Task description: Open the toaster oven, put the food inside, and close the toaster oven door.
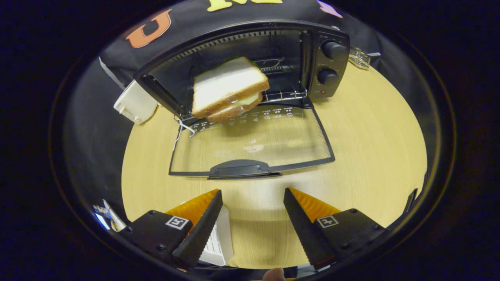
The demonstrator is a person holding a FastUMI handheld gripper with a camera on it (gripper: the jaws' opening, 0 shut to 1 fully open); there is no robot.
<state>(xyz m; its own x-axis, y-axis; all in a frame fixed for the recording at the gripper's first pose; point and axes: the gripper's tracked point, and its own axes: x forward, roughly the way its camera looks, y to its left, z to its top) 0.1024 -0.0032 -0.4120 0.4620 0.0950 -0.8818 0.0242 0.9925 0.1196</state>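
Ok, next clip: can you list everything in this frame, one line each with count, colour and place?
toaster oven: one, black, at the far side of the table, beyond the fingers
oven door: one, glass with black frame and handle, folded down flat, open toward the fingers
sandwich: one, white bread with brown crusts, at the oven's mouth, tilted
control knobs: two, black, on the oven's right panel
wooden table: one, light wood, under everything
white box: one, left of the oven
wire rack: one, metal, right of the oven
white slotted object: one, by the left finger
gripper: one, fingers open, nothing between them, short of the door handle
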